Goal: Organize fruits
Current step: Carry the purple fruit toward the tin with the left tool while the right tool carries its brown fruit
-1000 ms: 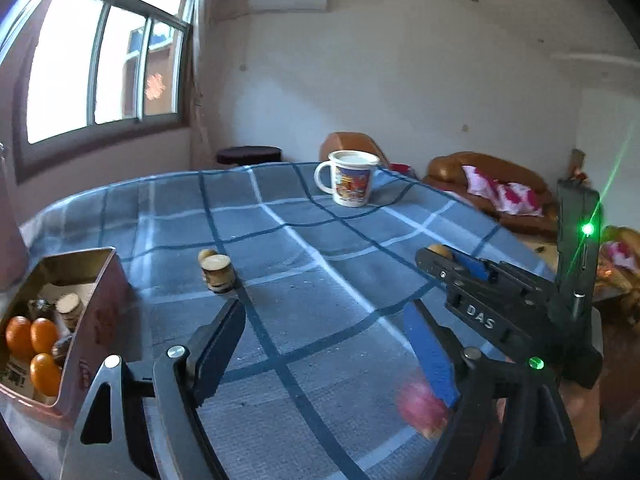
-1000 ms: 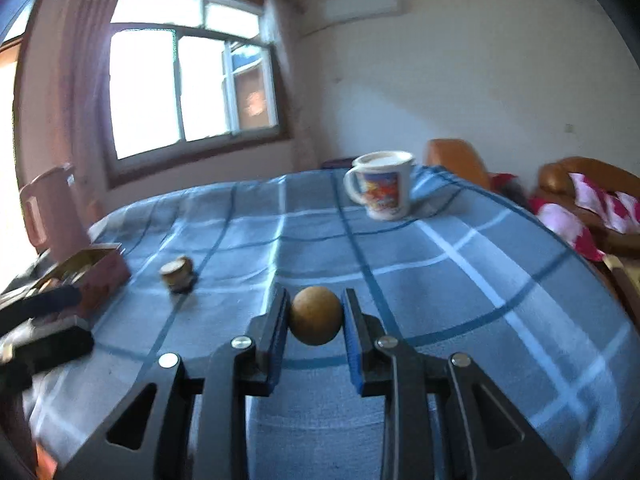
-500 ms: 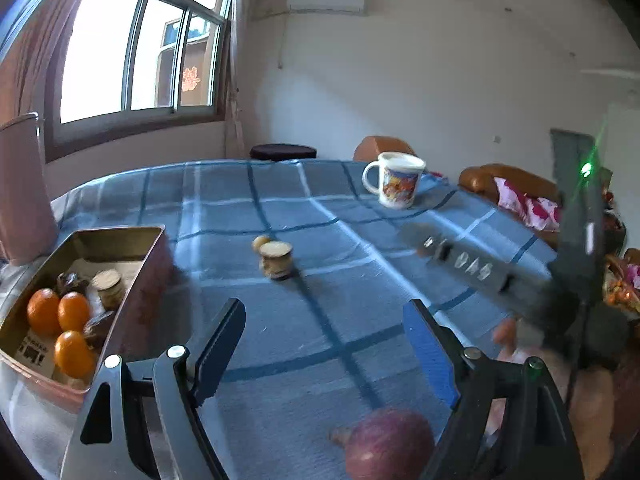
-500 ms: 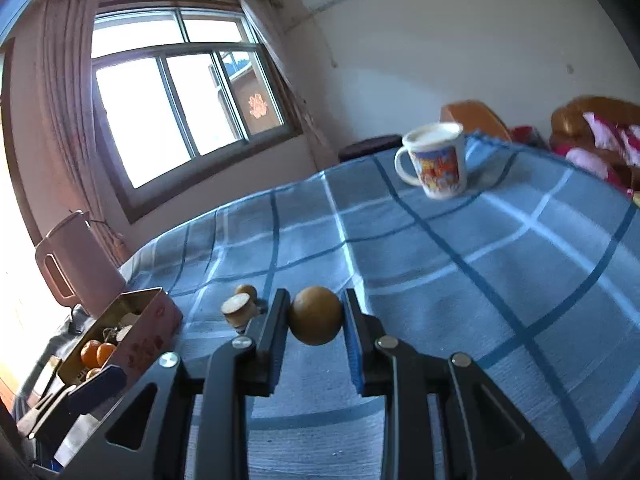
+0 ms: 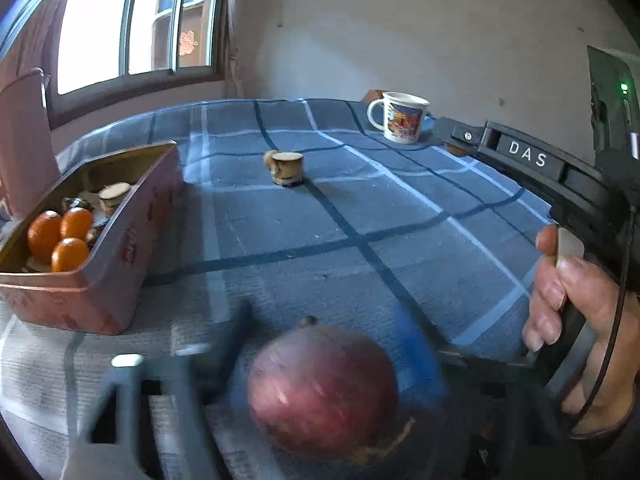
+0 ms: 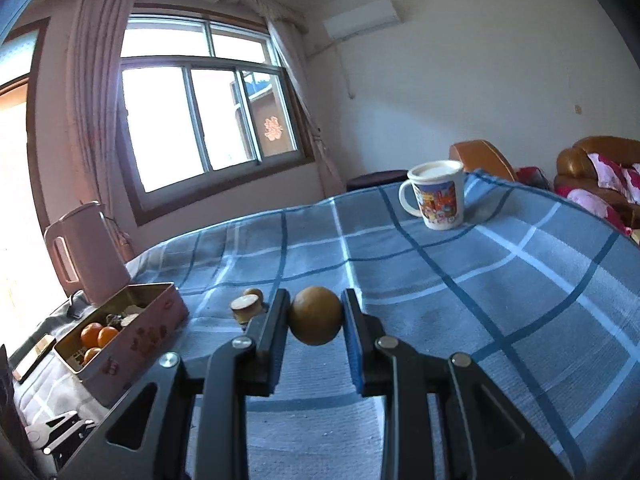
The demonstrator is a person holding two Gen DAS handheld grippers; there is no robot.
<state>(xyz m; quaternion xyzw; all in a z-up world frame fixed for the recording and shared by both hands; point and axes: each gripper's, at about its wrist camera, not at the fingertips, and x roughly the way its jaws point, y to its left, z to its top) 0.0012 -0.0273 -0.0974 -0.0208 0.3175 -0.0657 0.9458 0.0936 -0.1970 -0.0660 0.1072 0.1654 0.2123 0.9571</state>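
A large reddish-purple fruit (image 5: pixel 324 388) lies on the blue checked cloth (image 5: pixel 320 232), close under the left wrist camera. My left gripper (image 5: pixel 328 328) straddles it, its jaws blurred and closing, and I see no firm press on the fruit. My right gripper (image 6: pixel 315 304) is shut on a round brown fruit (image 6: pixel 316 316) and holds it above the cloth. An open pink tin box (image 5: pixel 120 240) at the left holds three oranges (image 5: pixel 60 236) and other small pieces. In the right wrist view the box (image 6: pixel 132 340) lies left of the held fruit.
A short cut stub (image 5: pixel 286 166) with a small round piece behind it stands mid-table. A printed mug (image 6: pixel 438 194) stands at the far side and a pink kettle (image 6: pixel 86 252) behind the box. The right tool's body (image 5: pixel 528 160) and a hand (image 5: pixel 568 312) fill the left view's right side.
My left gripper has sunk toward the reddish fruit, and its jaws have narrowed around it. The right gripper has swung with the brown fruit so that the box and kettle show more.
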